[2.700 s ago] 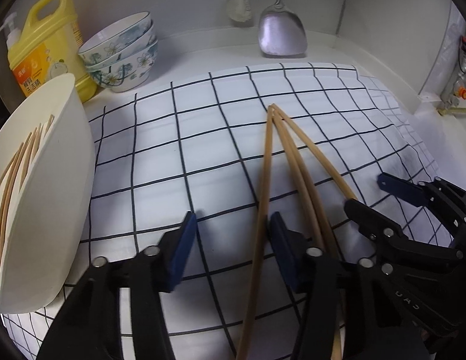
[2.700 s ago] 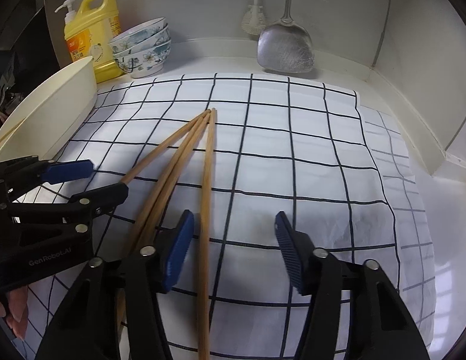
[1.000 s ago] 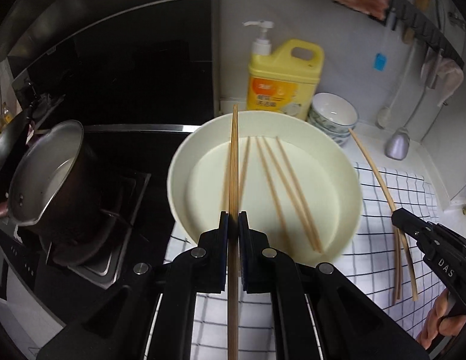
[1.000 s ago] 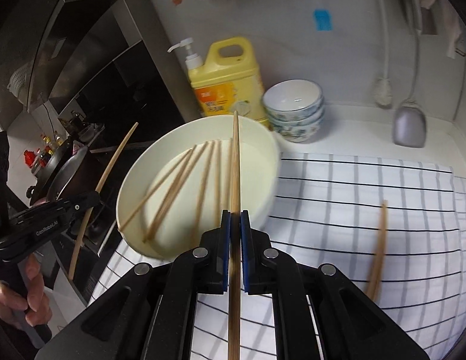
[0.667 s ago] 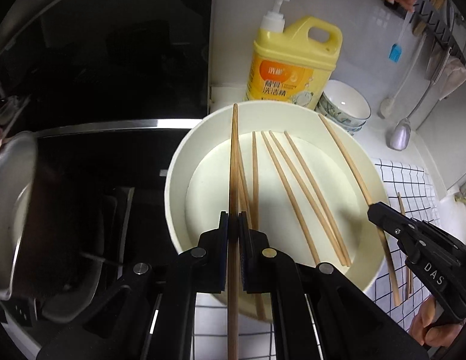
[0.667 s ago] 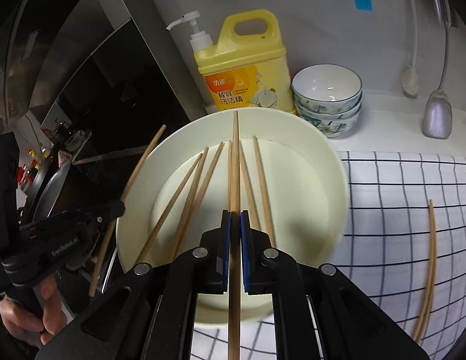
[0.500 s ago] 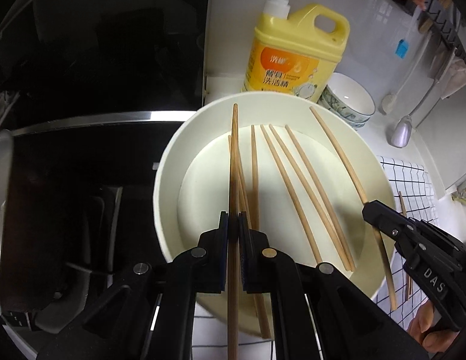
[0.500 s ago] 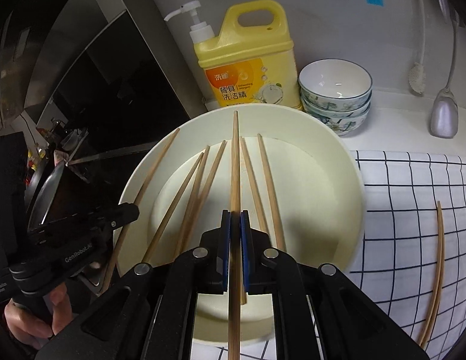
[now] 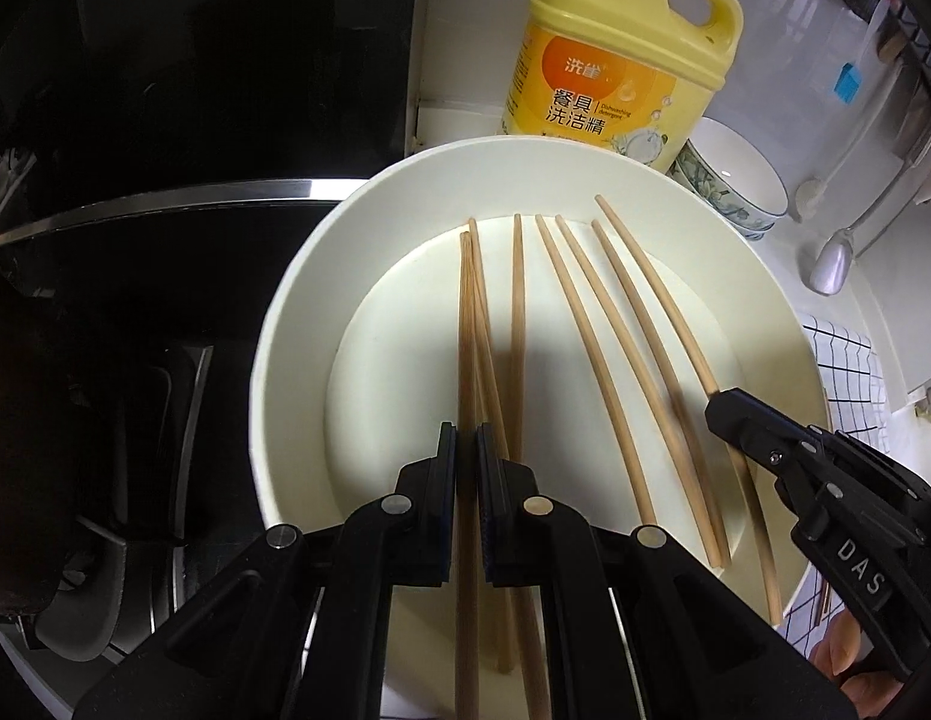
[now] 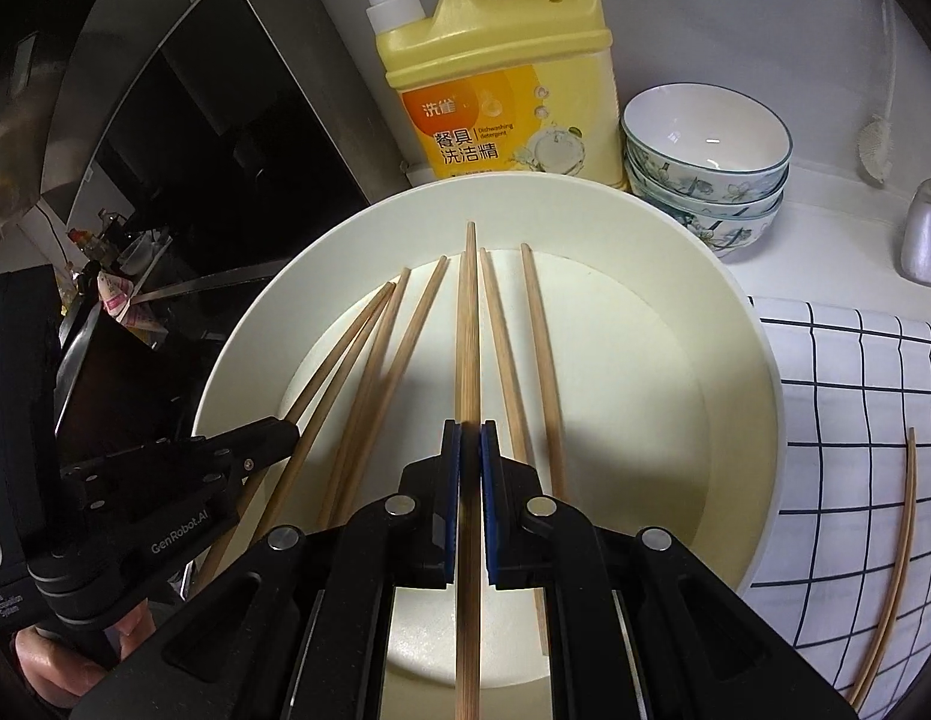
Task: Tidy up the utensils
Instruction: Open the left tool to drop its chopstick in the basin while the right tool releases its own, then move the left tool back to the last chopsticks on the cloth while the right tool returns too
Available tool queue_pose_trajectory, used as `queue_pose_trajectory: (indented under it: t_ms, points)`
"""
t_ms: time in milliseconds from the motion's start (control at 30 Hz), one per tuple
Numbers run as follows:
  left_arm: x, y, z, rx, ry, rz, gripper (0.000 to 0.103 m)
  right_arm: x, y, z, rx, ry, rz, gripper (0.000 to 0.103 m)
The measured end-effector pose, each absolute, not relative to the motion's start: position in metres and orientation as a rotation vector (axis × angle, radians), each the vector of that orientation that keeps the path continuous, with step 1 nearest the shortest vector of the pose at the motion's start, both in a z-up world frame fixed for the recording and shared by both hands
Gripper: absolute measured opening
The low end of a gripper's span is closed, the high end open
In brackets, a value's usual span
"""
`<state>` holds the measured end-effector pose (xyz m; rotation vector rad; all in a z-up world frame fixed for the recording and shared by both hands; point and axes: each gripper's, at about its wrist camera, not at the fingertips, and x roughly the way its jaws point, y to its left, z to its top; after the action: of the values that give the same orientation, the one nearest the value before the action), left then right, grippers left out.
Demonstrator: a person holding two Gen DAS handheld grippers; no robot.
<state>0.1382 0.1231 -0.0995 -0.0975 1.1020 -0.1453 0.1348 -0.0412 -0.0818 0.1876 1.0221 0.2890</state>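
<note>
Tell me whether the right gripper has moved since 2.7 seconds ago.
Yes. The right gripper, then over the checked cloth, is now over the white basin beside the detergent bottle, clamping a chopstick.

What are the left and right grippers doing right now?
Left gripper: shut on a chopstick over the white basin.
Right gripper: shut on another chopstick.

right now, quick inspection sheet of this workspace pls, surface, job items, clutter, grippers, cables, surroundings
surface: white counter, checked cloth at right
job's things: cream basin holding loose chopsticks; one chopstick on the cloth
clutter: yellow detergent bottle, stacked bowls, metal spatula
grippers: left gripper shut on a chopstick; right gripper shut on another chopstick, both over the basin
cables: nothing seen
surroundings: dark stove at left, white wall behind
</note>
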Motion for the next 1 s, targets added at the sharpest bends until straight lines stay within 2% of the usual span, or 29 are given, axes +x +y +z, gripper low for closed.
queue_pose_trajectory:
  t_ms: [233,300,367,400,600,733,833,1000]
  points:
    - [0.145,0.112,-0.099,-0.072,1.109,-0.129,0.009,0.139,-0.045,-0.080,0.174,1.027,0.272,0.007]
    - [0.144,0.114,-0.094,-0.062,1.100,-0.110,0.021,0.137,-0.047,-0.077,0.169,1.015,0.265,0.016]
    - [0.140,0.118,-0.087,-0.053,1.076,-0.074,0.071,0.136,-0.051,-0.074,0.163,1.004,0.258,0.020]
    - [0.137,0.123,-0.080,-0.055,1.045,-0.053,0.075,0.135,-0.053,-0.072,0.163,1.001,0.254,0.020]
    - [0.125,0.139,-0.061,-0.066,1.004,-0.014,0.085,0.127,-0.065,-0.064,0.180,0.982,0.229,0.029]
    - [0.118,0.148,-0.054,-0.069,0.997,0.003,0.086,0.119,-0.069,-0.059,0.186,0.976,0.220,0.030]
    - [0.112,0.151,-0.051,-0.061,1.003,0.008,0.088,0.109,-0.072,-0.054,0.189,0.967,0.207,0.037]
    - [0.101,0.147,-0.048,-0.050,1.002,-0.017,0.090,0.093,-0.073,-0.046,0.190,0.948,0.187,0.040]
